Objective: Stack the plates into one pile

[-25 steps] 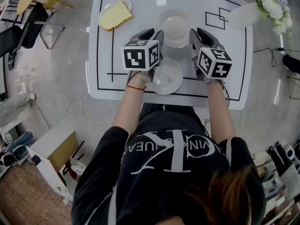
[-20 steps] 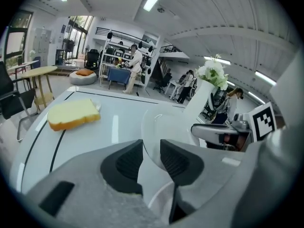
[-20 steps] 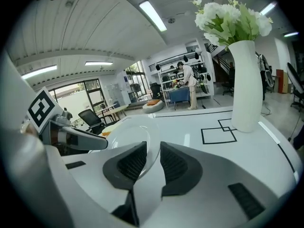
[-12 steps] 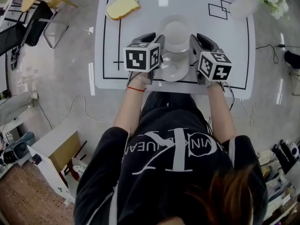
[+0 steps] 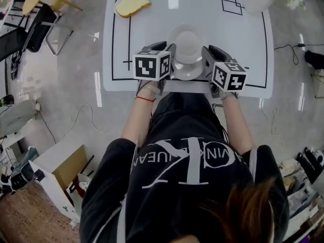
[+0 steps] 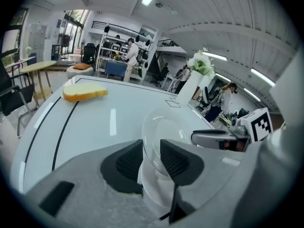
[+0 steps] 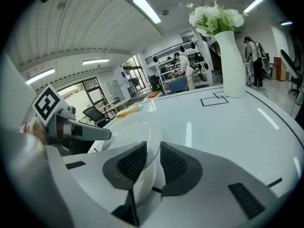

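Note:
A clear glass plate (image 5: 187,40) hangs between both grippers, just above the table (image 5: 228,34). My left gripper (image 5: 171,55) is shut on its left rim and my right gripper (image 5: 206,55) on its right rim. In the left gripper view the pads of the left gripper (image 6: 151,148) pinch the clear plate (image 6: 171,129). The right gripper view shows the right gripper (image 7: 153,151) clamping the same plate (image 7: 133,129). A white plate (image 5: 186,71) lies under it near the table's front edge, also seen as the white plate (image 6: 154,194) and the white plate (image 7: 142,184).
A yellow bread slice (image 5: 132,4) lies at the table's far left, apparently on a small clear plate. A white vase with flowers (image 5: 260,1) stands at the far right corner. Chairs (image 5: 35,29) stand on the floor to the left.
Both grippers have carried the clear plate toward the person. It now overlaps the white plate, which lay apart from it and nearer the body a second ago.

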